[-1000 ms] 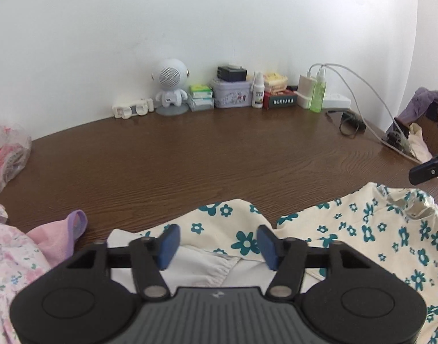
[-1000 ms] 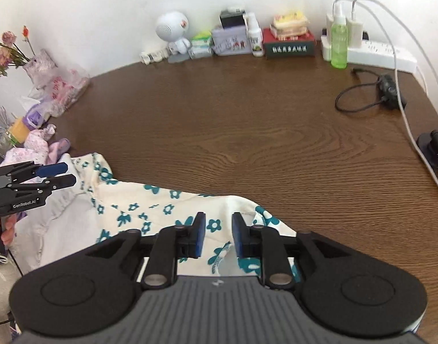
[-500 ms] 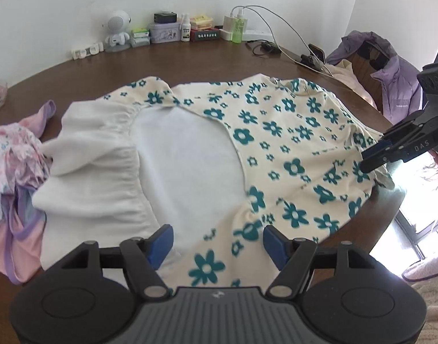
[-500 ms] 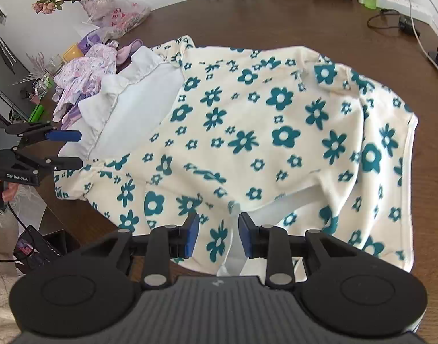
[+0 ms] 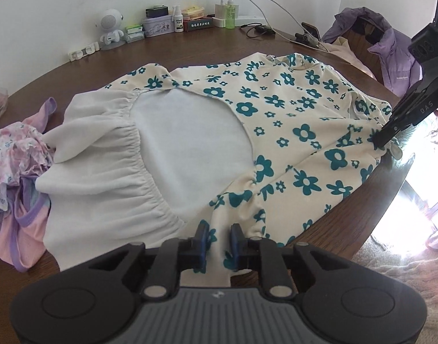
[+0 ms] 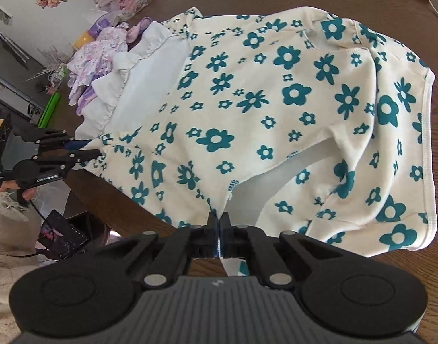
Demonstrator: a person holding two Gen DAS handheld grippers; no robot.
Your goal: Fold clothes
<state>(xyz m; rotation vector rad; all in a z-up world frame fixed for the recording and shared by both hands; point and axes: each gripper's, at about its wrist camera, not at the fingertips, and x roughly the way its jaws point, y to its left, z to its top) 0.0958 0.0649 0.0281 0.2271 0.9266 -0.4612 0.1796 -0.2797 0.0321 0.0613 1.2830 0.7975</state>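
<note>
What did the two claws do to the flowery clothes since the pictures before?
Both claws pulled back from the far side of the table to its near edge. The left claw is closing on the near edge of the flowery garment, with the cloth between its blue pads. The right claw went from open to shut on another part of that edge. The pink clothes and the things by the wall stayed put.

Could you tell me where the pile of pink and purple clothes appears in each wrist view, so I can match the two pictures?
Left wrist view: the pile of pink and purple clothes lies at the left edge, touching the white waistband side of the floral garment.
Right wrist view: the pile sits upper left, beyond the garment's white lining.
Shared landmark: the white gathered waistband, also seen at, next to the pile in both.
</note>
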